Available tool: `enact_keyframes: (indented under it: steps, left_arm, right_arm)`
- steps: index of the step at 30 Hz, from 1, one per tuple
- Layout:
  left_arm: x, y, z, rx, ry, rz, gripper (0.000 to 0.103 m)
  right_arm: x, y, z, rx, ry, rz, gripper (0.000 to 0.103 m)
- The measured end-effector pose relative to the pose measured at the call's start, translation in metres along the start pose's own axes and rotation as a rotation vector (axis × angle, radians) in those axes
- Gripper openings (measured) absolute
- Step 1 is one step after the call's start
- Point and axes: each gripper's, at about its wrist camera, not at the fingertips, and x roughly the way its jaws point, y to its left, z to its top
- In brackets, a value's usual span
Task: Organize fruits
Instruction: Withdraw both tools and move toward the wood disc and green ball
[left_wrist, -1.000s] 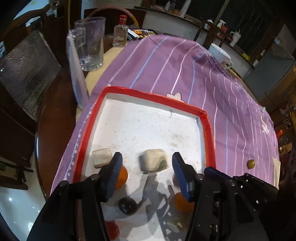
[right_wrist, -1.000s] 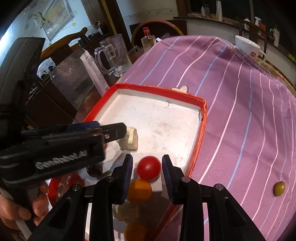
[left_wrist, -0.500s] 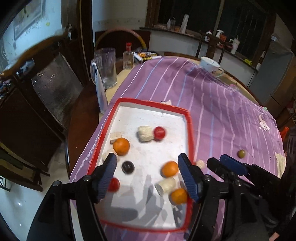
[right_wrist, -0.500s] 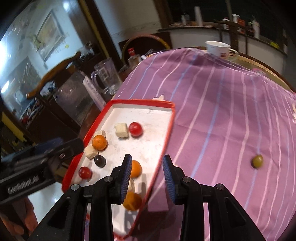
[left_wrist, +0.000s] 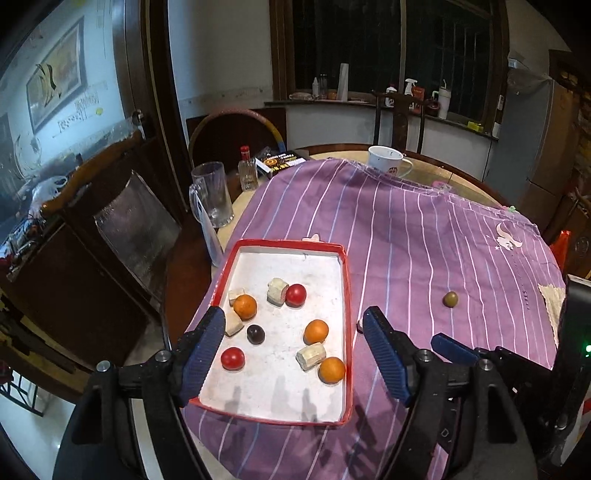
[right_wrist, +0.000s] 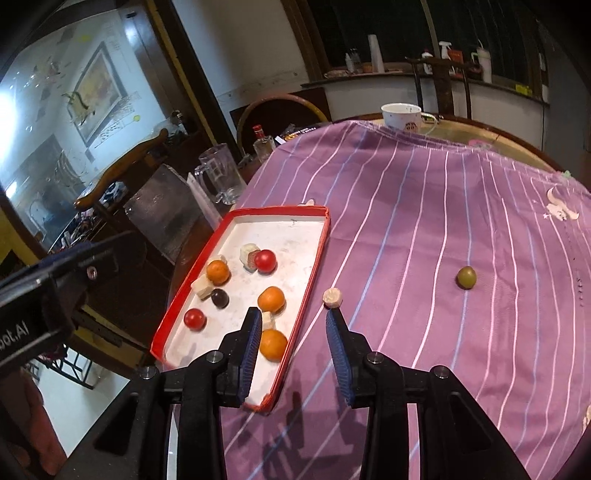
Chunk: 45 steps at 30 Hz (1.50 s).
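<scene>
Pale fruit slice (right_wrist: 332, 297) on cloth just ahead of right gripper (right_wrist: 293, 347), nearer than left gripper (left_wrist: 293, 356); both part-open, empty, left's jaws just widening.

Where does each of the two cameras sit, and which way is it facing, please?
Left wrist: on the left claw, looking steeply down over the red-rimmed tray; its open blue fingers and the right claw's tip show.
Right wrist: on the right claw, looking down at the tray's right edge and purple cloth; the left claw's body shows.
Shared: tray, green fruit, white mug.
</scene>
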Motion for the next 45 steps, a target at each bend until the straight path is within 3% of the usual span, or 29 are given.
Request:
enact_keyframes:
  steps: [13,26,34,45]
  left_arm:
    - [-0.024,-0.010,-0.014,0.007,-0.023,0.016,0.078]
    - [-0.018,-0.026,-0.014,0.018,-0.013,-0.005,0.078]
    - [0.013,-0.026,-0.019,-0.011,0.063,-0.042,0.079]
    - [0.071,0.012,-0.043,-0.157,0.223,-0.018,0.079]
  right_arm:
    - [-0.024,0.002,-0.011,-0.031,-0.019,-0.004,0.042]
    - [-0.028,-0.018,-0.013,-0.002,-0.009,-0.029,0.043]
    - [-0.018,-0.035,-0.017,0.022,0.024,-0.051,0.044]
    - [0.037,-0.057,-0.025,0.008,0.162,-0.048,0.044]
